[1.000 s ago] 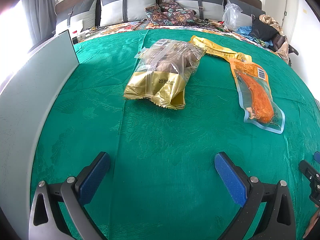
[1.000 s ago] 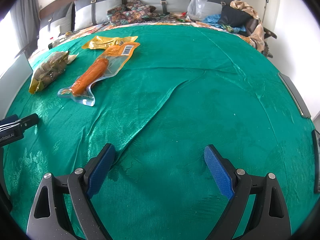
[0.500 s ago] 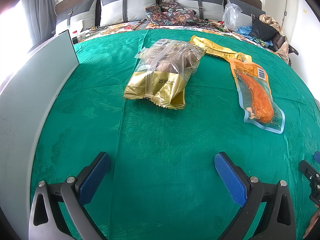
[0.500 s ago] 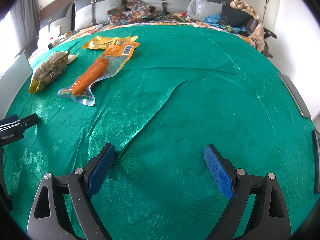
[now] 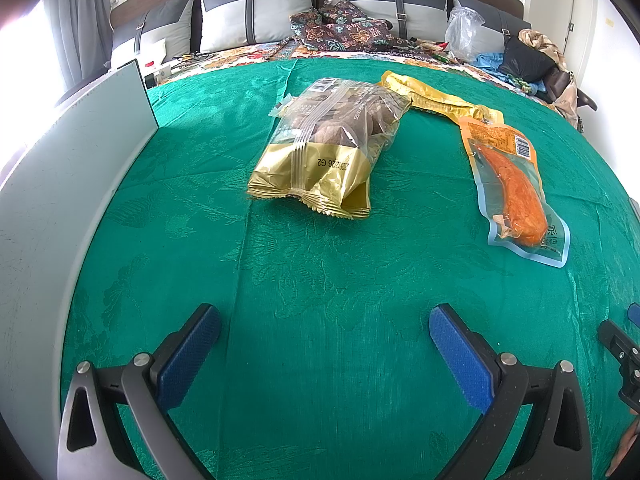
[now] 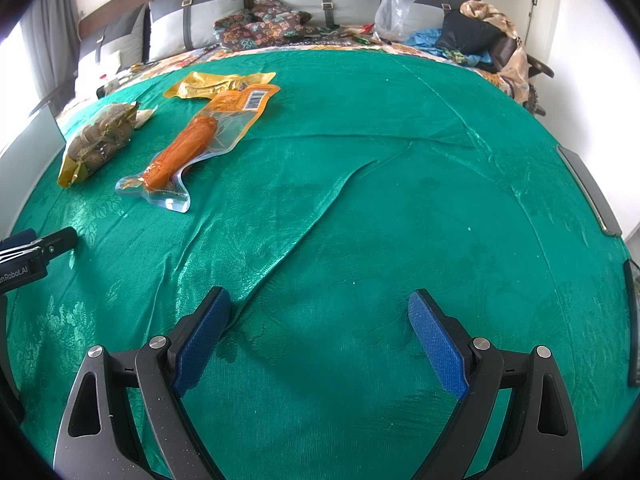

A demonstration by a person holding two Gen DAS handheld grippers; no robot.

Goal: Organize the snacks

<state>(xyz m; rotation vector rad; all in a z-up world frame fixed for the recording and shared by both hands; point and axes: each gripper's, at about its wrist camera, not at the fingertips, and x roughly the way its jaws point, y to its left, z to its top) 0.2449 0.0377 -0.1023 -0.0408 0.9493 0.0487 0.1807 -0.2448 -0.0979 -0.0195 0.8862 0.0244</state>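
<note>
Nothing's moved lately; both claws, left claw [image 5: 324, 320] and right claw [image 6: 318, 306], gape empty. Grab the gold bag [image 5: 326, 152] by its crimped edge.

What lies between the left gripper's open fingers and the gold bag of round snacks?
Nothing but bare green cloth. In the left wrist view, the left gripper sits open short of the gold bag, with no other item in that stretch.

The gold-and-clear snack bag [image 5: 324, 152] carried an upside-down date stamp, partly legible, ending in "G2". The left tool [image 6: 28, 258], seen at the edge of the right wrist view, bore white lettering cut off to "nRobot.AI". Barcodes on the orange pouch [image 5: 510, 176] were too small to read.
</note>
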